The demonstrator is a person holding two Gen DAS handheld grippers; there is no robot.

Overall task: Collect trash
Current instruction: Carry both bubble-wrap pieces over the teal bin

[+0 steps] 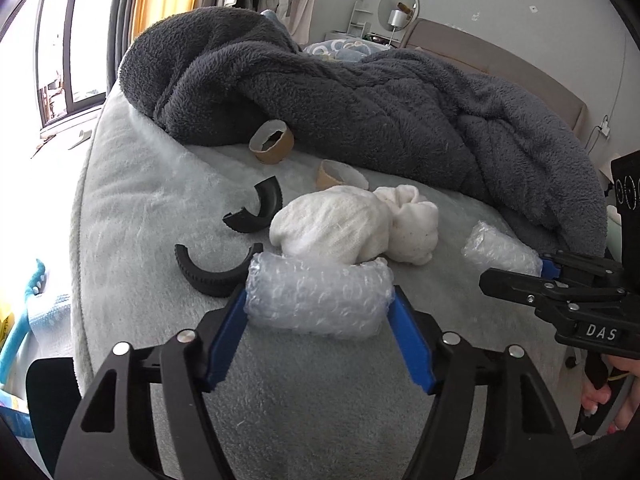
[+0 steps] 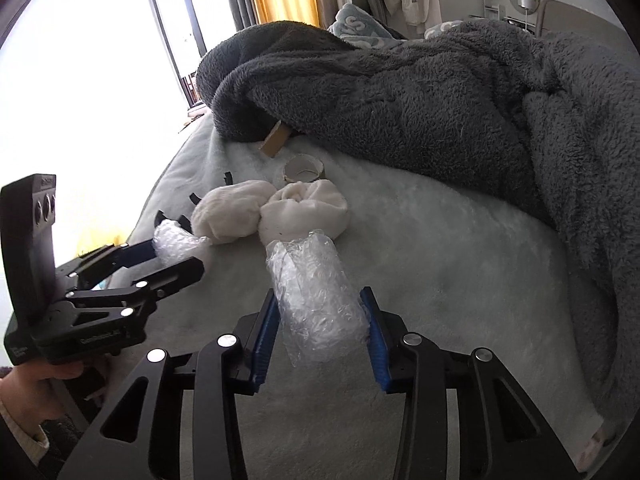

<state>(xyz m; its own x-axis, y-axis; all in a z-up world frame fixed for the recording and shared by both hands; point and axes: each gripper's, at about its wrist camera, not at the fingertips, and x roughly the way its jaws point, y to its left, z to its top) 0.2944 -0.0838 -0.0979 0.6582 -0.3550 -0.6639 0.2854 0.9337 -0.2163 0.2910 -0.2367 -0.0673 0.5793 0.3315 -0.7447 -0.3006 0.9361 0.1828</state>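
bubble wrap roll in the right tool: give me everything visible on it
The bubble wrap roll is clear, crinkled plastic film wound into a loose tube, its bubbles showing through. It lies on the pale fleece bed cover, pointing away from the right-wrist camera, near end ragged. The right tool is shut on it, one blue pad on each side of its near half. Its far end seems to meet the white cloth bundle. From the left-wrist view it looks short and stubby, sticking out ahead of that tool.

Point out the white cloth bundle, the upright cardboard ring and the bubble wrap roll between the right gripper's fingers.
white cloth bundle (image 1: 340,228): left wrist view, left lobe.
upright cardboard ring (image 2: 303,169): right wrist view, near wall.
bubble wrap roll (image 2: 316,300): right wrist view, mid-length.
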